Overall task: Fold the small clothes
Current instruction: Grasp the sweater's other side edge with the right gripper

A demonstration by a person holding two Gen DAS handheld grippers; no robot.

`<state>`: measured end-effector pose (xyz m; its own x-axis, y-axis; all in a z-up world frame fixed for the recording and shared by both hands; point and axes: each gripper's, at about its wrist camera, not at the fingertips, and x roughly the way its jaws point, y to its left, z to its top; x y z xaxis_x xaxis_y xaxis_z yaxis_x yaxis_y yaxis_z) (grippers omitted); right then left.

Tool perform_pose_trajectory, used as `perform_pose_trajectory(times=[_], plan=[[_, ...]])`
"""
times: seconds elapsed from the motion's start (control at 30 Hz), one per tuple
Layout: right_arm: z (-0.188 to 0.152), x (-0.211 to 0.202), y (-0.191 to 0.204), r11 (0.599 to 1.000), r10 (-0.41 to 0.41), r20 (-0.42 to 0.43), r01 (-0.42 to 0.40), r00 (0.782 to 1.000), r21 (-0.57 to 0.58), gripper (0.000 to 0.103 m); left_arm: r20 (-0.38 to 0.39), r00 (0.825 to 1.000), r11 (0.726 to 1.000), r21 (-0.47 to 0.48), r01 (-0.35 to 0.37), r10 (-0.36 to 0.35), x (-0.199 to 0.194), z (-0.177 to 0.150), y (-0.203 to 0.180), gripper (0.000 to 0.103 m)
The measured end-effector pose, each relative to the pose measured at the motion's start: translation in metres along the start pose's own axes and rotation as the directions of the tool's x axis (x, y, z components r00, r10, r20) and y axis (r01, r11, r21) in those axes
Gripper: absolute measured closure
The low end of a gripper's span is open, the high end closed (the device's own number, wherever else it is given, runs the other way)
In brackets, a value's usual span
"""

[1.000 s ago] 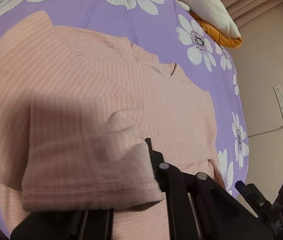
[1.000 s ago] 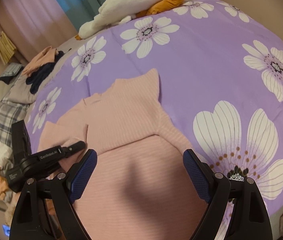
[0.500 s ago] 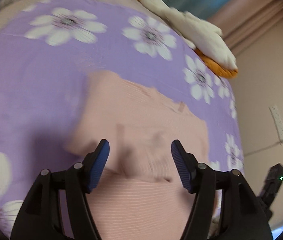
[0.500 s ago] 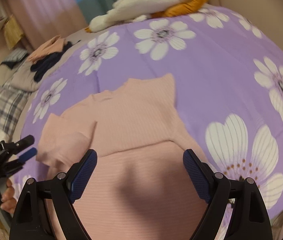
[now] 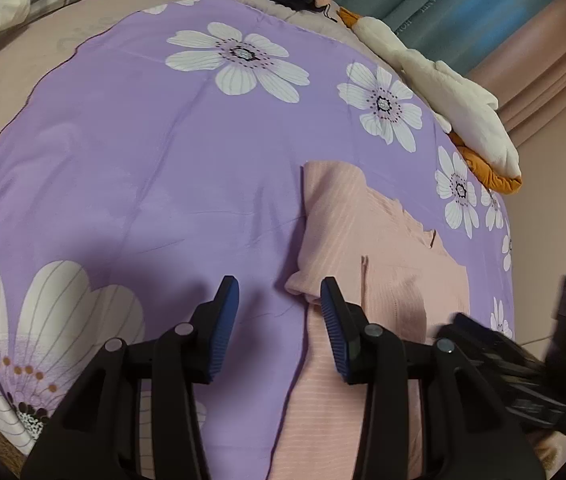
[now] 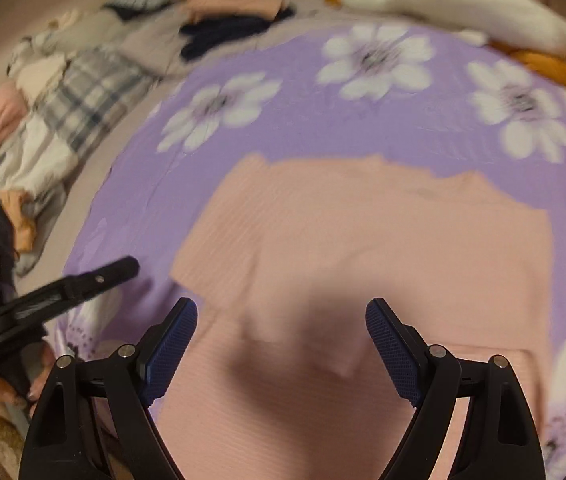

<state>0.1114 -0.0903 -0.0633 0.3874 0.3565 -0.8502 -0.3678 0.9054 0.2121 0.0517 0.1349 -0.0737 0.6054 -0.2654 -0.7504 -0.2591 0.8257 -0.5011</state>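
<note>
The pink striped top (image 5: 383,264) lies flat on the purple flowered bedspread (image 5: 163,160), ahead of and under both pairs of fingers. In the left wrist view the left gripper (image 5: 279,324) hangs over bare bedspread, its jaws apart and closing with nothing between them; the folded-in sleeve (image 5: 335,216) sits just ahead of its right-hand fingertip, and the garment's long edge runs down past that finger. In the right wrist view the right gripper (image 6: 281,344) hovers over the middle of the top with its jaws wide apart and empty; the picture is blurred, so fine creases are hard to read.

Judging by how the cloth lies, the fold is at an early stage: one sleeve appears turned in over the chest, and the side ahead of the right gripper's right-hand finger looks squared off too, though the blur leaves that uncertain. The body below the fingers is at full length, so the lengthwise fold, and probably a final halving, remain. Beyond the fingers, at the far edge of the bed, other clothes wait in heaps (image 5: 443,80), so more pieces likely follow
</note>
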Motion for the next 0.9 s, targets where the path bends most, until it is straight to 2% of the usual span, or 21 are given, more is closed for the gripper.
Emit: perform_pose_trajectory(times=[0.17,0.23,0.33,0.43,0.47,0.53,0.6,0.63,0.67,0.7,0.9], plan=[[-0.004,0.047,0.012,0.995,-0.098,-0.077,0.095,0.992,-0.034,0.016,-0.004,1.0,1.0,-0.019,-0.011,0.011,-0.004,-0.004,0.009,0.062],[-0.007,0.057,0.014,0.994,-0.105,-0.11,0.1,0.988,-0.043,0.016,-0.005,1.0,1.0,-0.02,-0.008,0.008,-0.005,-0.005,0.011,0.062],[-0.01,0.067,0.017,0.987,-0.154,-0.117,0.147,0.981,-0.072,0.019,-0.014,1.0,1.0,-0.02,-0.011,0.011,-0.003,-0.006,0.013,0.062],[-0.012,0.065,0.019,0.983,-0.176,-0.101,0.169,0.979,-0.076,0.028,-0.019,1.0,1.0,-0.028,-0.006,0.006,-0.002,-0.007,0.016,0.062],[-0.013,0.063,0.019,0.981,-0.182,-0.093,0.174,0.979,-0.081,0.037,-0.022,1.0,1.0,-0.029,-0.004,0.003,-0.001,-0.007,0.016,0.062],[-0.013,0.06,0.017,0.984,-0.165,-0.087,0.158,0.982,-0.079,0.045,-0.025,1.0,1.0,-0.027,-0.004,0.003,0.0,-0.007,0.016,0.062],[-0.013,0.055,0.014,0.989,-0.14,-0.082,0.135,0.987,-0.066,0.063,-0.027,1.0,1.0,-0.022,-0.005,0.005,0.001,-0.008,0.015,0.062],[-0.011,0.052,0.011,0.991,-0.126,-0.074,0.123,0.989,-0.051,0.069,-0.027,1.0,1.0,-0.02,-0.004,0.003,0.002,-0.008,0.015,0.062],[-0.01,0.05,0.009,0.994,-0.107,-0.067,0.105,0.992,-0.036,0.081,-0.029,1.0,1.0,-0.02,-0.003,0.002,0.003,-0.009,0.015,0.062],[-0.01,0.047,0.006,0.995,-0.097,-0.063,0.095,0.993,-0.021,0.087,-0.033,0.999,1.0,-0.02,-0.003,0.003,0.004,-0.009,0.016,0.062],[-0.005,0.028,-0.007,0.998,-0.033,-0.027,0.034,0.999,0.046,0.089,-0.044,0.999,1.0,-0.019,-0.003,0.003,0.008,-0.009,0.016,0.062]])
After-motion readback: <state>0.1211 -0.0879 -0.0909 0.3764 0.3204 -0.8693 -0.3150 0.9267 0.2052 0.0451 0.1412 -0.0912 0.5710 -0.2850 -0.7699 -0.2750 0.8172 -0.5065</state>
